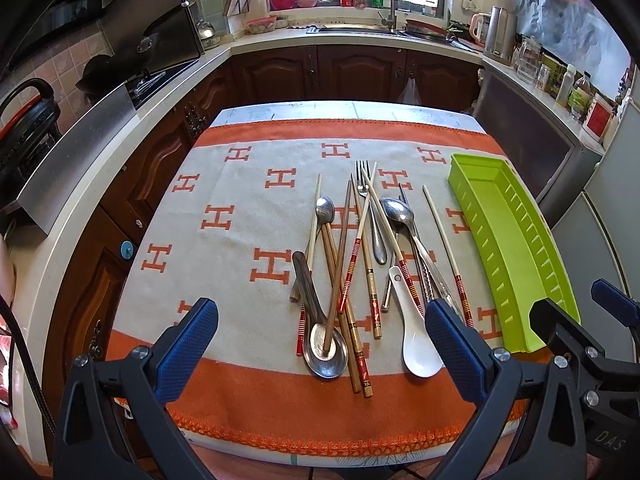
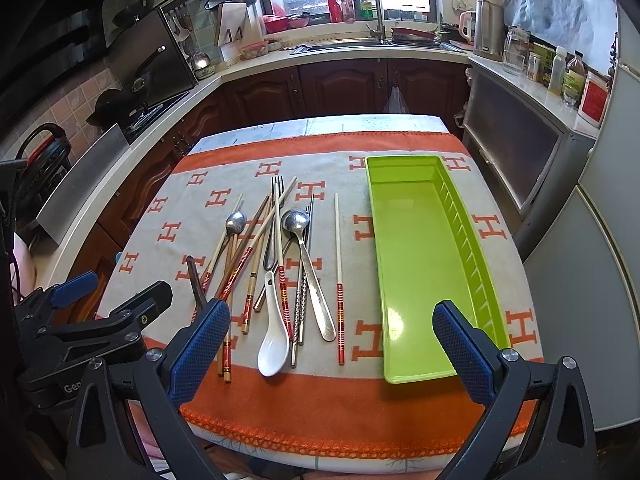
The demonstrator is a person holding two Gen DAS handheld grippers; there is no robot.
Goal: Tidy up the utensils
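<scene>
So both claws, left claw and right claw, are spread wide, holding nothing; utensil pile sits just left of the green tray.

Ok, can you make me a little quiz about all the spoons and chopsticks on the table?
1. True or false: the green tray already has utensils in it.
2. What colour is the ceramic spoon? A) white B) blue C) black
3. Fill in: both the left gripper and the right gripper are ____, holding nothing.

Key: 1 false, the tray is empty. 2 A, white. 3 open.
</scene>
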